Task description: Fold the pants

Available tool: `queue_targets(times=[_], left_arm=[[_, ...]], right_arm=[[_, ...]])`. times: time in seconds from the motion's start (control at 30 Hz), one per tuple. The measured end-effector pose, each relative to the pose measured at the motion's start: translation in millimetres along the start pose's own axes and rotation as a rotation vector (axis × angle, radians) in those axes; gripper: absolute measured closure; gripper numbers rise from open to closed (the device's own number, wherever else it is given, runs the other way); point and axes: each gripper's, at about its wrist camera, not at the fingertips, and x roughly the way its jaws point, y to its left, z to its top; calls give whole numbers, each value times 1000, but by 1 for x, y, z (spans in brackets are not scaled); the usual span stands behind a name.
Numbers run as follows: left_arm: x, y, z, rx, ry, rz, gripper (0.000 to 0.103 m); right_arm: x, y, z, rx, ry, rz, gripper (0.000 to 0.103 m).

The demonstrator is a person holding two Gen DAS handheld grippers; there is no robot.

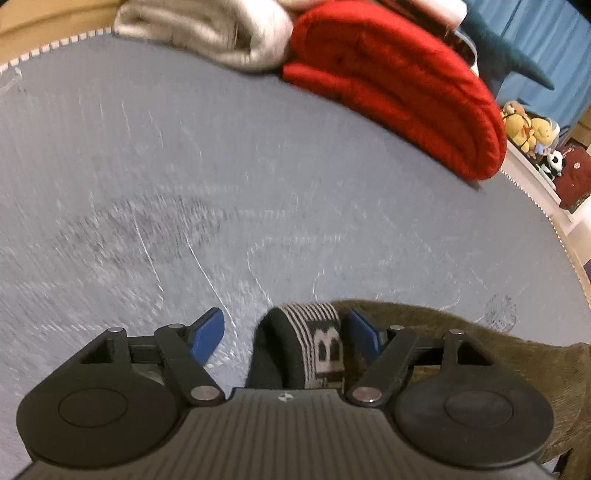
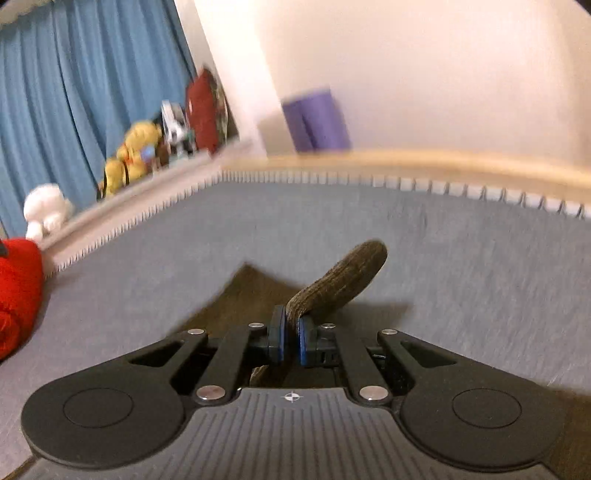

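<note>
My right claw (image 2: 291, 338) is clamped on a ribbed hem of the brown pants (image 2: 336, 280), the pads pinching the cloth so the cuff curls up and away beyond them; I hold it there because a fold needs one end pinned and lifted. The rest of the pants lies flat on the grey mat (image 2: 461, 240) at the near edge. My left claw (image 1: 286, 334) stands wide, blue pads apart, straddling the striped waistband (image 1: 319, 343) without pressing it; I judge it is lined up to grab that end next. Folded red (image 1: 399, 85) and grey garments (image 1: 207, 29) are stacked at the mat's far side, clear of my working space.
</note>
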Motion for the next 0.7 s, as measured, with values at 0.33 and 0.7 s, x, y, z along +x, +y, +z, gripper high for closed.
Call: queue_targets(times=[0.33, 0.7], left_arm=[[2, -30, -7, 196, -25, -58, 59], [-29, -6, 4, 86, -178, 239, 30]], right_arm=[[-3, -10, -12, 36, 38, -19, 72], [-49, -1, 5, 25, 17, 0, 65]])
